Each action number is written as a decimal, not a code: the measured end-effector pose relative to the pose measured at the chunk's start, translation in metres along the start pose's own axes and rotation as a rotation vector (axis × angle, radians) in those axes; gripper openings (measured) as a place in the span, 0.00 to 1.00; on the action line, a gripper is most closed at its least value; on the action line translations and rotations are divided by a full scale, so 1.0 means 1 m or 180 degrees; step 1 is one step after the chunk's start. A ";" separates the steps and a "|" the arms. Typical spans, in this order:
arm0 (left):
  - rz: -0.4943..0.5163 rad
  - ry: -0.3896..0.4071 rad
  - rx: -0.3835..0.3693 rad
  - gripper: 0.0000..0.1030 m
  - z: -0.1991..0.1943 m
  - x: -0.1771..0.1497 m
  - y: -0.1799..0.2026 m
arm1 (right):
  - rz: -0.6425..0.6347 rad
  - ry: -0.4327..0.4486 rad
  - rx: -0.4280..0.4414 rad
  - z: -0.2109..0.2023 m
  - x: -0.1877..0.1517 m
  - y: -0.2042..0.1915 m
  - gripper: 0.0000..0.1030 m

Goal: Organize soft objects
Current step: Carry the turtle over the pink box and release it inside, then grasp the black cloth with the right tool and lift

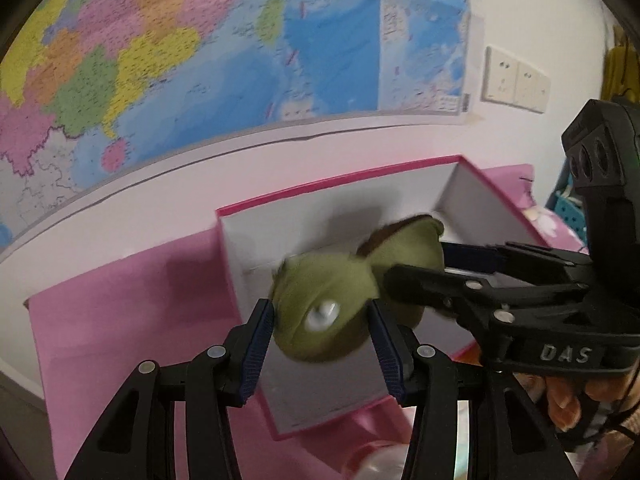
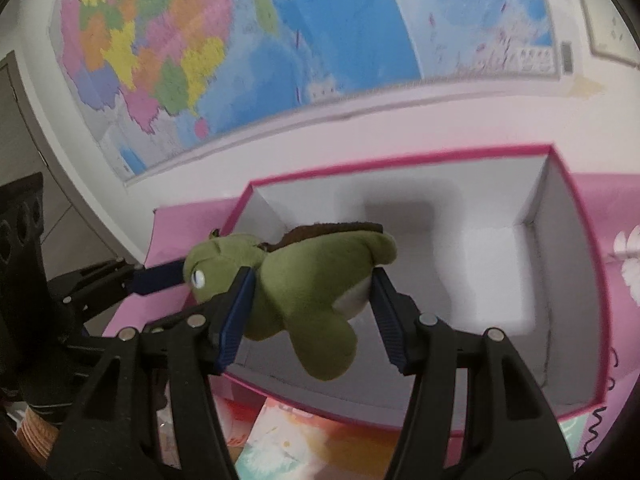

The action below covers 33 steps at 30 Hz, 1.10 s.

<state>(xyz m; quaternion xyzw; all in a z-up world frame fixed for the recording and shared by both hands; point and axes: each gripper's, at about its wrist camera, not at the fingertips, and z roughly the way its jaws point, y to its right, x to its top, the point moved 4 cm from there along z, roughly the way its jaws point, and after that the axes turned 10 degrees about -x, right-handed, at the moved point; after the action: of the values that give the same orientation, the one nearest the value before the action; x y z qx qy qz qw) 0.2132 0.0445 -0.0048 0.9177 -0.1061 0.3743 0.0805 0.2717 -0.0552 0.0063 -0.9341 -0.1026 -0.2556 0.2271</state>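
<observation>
- Holding one plush turtle with both tools, up in the air over the open pink box.
- Left tool clenched on the head; right tool clenched on the body.
- Lying longways from tool to tool, box floor right below, white and bare.
- Green and soft, brown back, white belly, round white eye.

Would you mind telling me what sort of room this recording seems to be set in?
Probably a child's bedroom or a home study corner: a coloured wall map hangs above a pink surface, a double wall socket sits beside the map, and a green plush turtle is held over an open pink-edged box.
</observation>
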 end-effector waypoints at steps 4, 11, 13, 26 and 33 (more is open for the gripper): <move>-0.0063 0.0023 0.0132 0.48 0.000 -0.005 -0.009 | -0.0054 -0.0033 -0.0015 -0.005 -0.004 -0.002 0.59; -0.0331 0.0415 -0.0068 0.51 -0.043 -0.011 -0.013 | -0.0152 0.0057 0.0083 -0.055 -0.014 0.004 0.59; -0.0367 0.0594 -0.0237 0.57 -0.064 -0.015 -0.007 | -0.0200 0.0089 0.0090 -0.075 -0.021 0.006 0.61; -0.0163 0.0566 -0.1052 0.65 -0.082 -0.064 0.085 | -0.0234 0.0018 -0.0290 -0.149 -0.092 0.066 0.71; -0.0091 0.0099 -0.1270 0.65 -0.041 -0.098 0.129 | 0.0189 -0.0228 -0.0478 -0.139 -0.132 0.122 0.75</move>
<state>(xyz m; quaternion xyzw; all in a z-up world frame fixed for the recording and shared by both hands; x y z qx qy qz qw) 0.0842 -0.0571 -0.0359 0.8790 -0.1639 0.3588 0.2677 0.1373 -0.2380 -0.0022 -0.9597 -0.0634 -0.2222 0.1601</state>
